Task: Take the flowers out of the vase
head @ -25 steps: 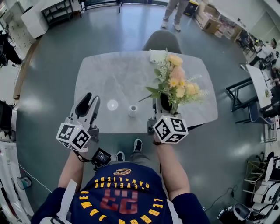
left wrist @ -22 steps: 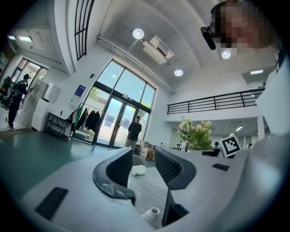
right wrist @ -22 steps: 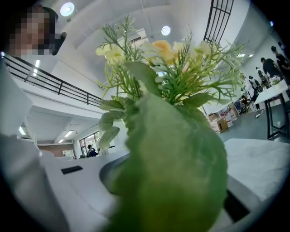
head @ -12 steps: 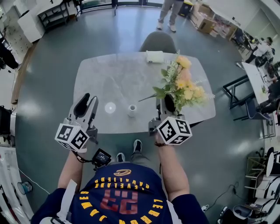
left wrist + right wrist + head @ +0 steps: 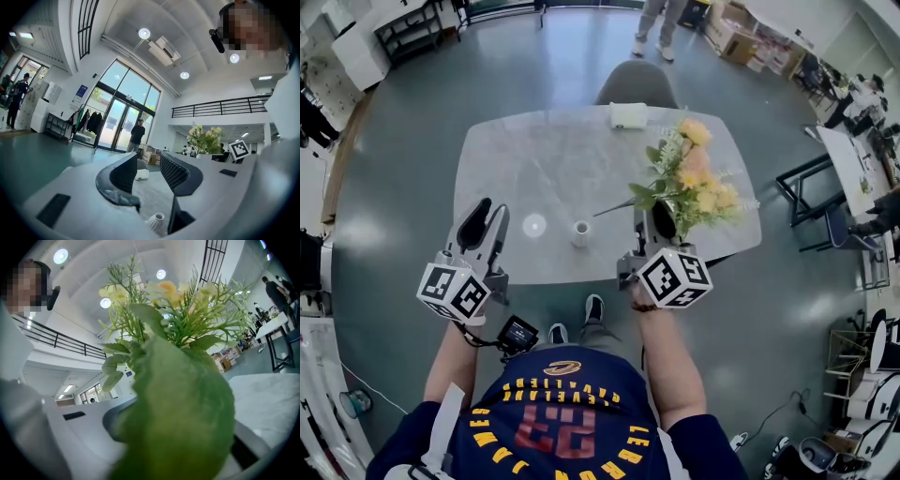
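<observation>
My right gripper (image 5: 652,223) is squeezed shut on the bunch of flowers (image 5: 689,183). It points flat, out over the near edge of the table (image 5: 544,150). The flowers stand up from it, out of the vase (image 5: 580,233). The little white vase sits on the table between my two grippers. My left gripper (image 5: 487,225) points flat too. Its jaws are apart and hold nothing.

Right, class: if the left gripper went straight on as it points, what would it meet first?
Probably nothing soon: the left gripper points level over the table, with the vase lower down. The white box at the far edge lines up between its fingers, but its height is unclear.
</observation>
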The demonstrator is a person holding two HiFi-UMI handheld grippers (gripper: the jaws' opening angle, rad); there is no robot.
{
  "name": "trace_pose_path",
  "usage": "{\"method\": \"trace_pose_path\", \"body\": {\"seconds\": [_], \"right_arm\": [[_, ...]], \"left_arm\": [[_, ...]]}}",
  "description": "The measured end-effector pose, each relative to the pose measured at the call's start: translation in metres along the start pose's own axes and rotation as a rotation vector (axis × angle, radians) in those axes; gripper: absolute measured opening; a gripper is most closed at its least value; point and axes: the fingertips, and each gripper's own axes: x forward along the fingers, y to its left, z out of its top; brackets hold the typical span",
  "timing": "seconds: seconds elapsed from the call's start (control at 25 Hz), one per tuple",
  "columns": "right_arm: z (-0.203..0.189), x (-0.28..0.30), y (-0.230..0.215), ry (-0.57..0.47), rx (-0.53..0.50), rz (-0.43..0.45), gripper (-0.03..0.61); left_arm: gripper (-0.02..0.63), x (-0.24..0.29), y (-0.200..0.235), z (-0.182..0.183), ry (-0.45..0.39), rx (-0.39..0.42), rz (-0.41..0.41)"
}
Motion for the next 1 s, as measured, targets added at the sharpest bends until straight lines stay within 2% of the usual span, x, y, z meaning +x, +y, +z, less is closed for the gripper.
{"method": "trace_pose_path", "body": {"seconds": [0.16,1.0], "right_arm": [[-0.0046,0.0020,-0.0002,-0.015,0.065,0.021,0.038],[-0.0046,-0.0001,0.0014,-0.009,0.040,0.016,0.038]], "left_arm": [[0.150,-0.0006,0.0055,-0.0031,0.002,-0.002,0.002],[0.150,0.0002,0.0027,-0.0068,0.019,-0.004,-0.006]]}}
